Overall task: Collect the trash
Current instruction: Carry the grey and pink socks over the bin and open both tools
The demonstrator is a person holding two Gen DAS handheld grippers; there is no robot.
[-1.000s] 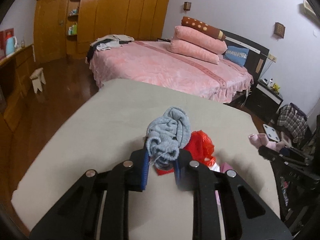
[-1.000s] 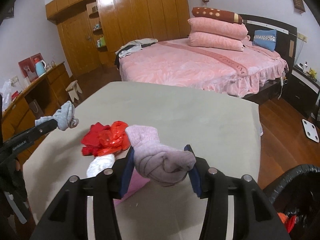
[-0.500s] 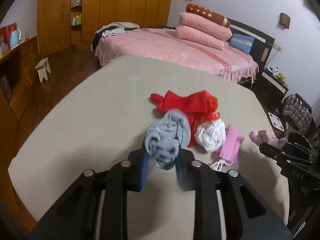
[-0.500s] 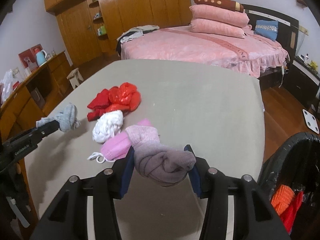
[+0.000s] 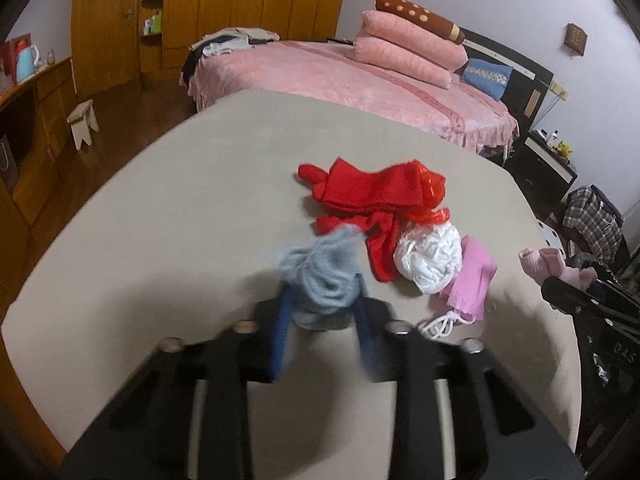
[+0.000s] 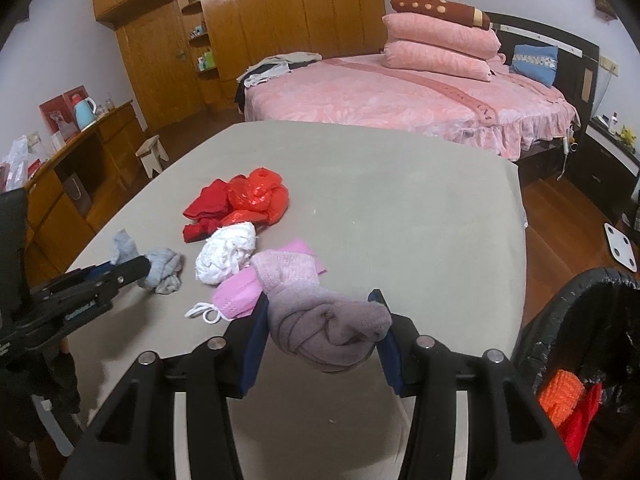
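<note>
My left gripper (image 5: 322,312) holds a grey-blue sock (image 5: 324,270) between its fingers, low over the beige table (image 5: 180,208); the view is blurred. The sock (image 6: 160,266) touches the table in the right wrist view. My right gripper (image 6: 320,328) is shut on a rolled pink-grey sock (image 6: 320,320) above the table's near right part. On the table lie red cloth and a red plastic bag (image 5: 376,196), a white crumpled bag (image 5: 430,258) and a pink face mask (image 5: 470,280).
A black-lined trash bin (image 6: 588,344) with orange and red items inside stands at the table's right edge. A pink bed (image 6: 400,96) lies behind the table. A wooden sideboard (image 6: 80,160) and small stool (image 6: 152,156) are on the left.
Both grippers have pulled back and tilted down, bringing the trash pile and bin into view. The left gripper has lowered its grey-blue sock to the table.
</note>
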